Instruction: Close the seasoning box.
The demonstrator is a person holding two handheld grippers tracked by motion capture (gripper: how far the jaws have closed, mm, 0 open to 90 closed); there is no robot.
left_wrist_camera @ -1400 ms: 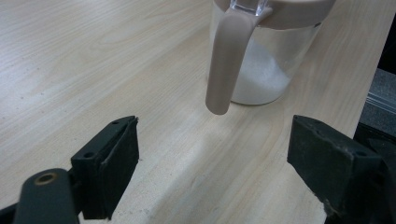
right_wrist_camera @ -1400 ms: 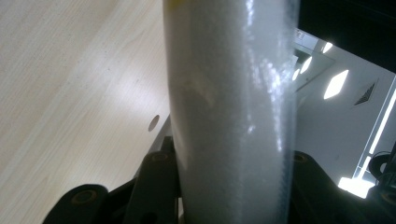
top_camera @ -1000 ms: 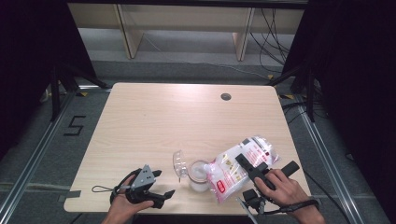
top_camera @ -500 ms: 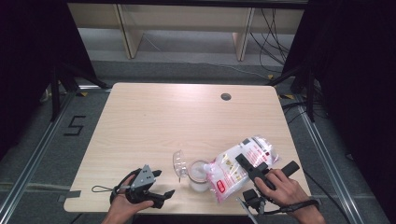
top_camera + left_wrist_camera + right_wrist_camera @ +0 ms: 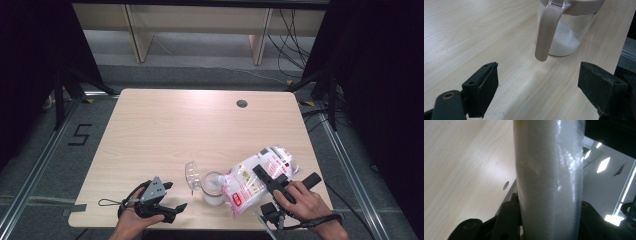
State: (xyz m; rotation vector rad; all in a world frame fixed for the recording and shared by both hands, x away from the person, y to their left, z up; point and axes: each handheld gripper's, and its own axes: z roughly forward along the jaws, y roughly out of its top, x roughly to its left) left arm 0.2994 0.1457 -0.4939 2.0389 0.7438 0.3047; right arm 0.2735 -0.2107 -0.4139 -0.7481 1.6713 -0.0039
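Nothing has moved since the earlier frame: both hands, the bag and the jar sit where they did a second ago. My right gripper (image 5: pixel 267 180) is clamped on the bag (image 5: pixel 252 180) of white granules, its jaws pressing the plastic from both sides, as the right gripper view (image 5: pixel 549 182) shows close up. The bag is tilted, its lower end over the mouth of the jar (image 5: pixel 212 187), which stands on the tabletop (image 5: pixel 200 125) near the front edge, just left of the bag. The jar's clear lid (image 5: pixel 191 172) is swung up and open on its left side. In the left gripper view the jar (image 5: pixel 566 32) already holds a low heap of white granules, and its beige handle (image 5: pixel 546 32) hangs toward me. My left gripper (image 5: pixel 167 197) rests at the front left of the tabletop, jaws wide and empty, apart from the jar. I judge that I am in the pouring step, filling the jar from the bag. Whether granules are flowing right now I cannot tell. The next move calls for tipping the bag further while keeping its opening over the jar's mouth, so nothing spills onto the wood. I would bring the left gripper in to steady the jar by its handle, since a nudge from the bag could shift it.
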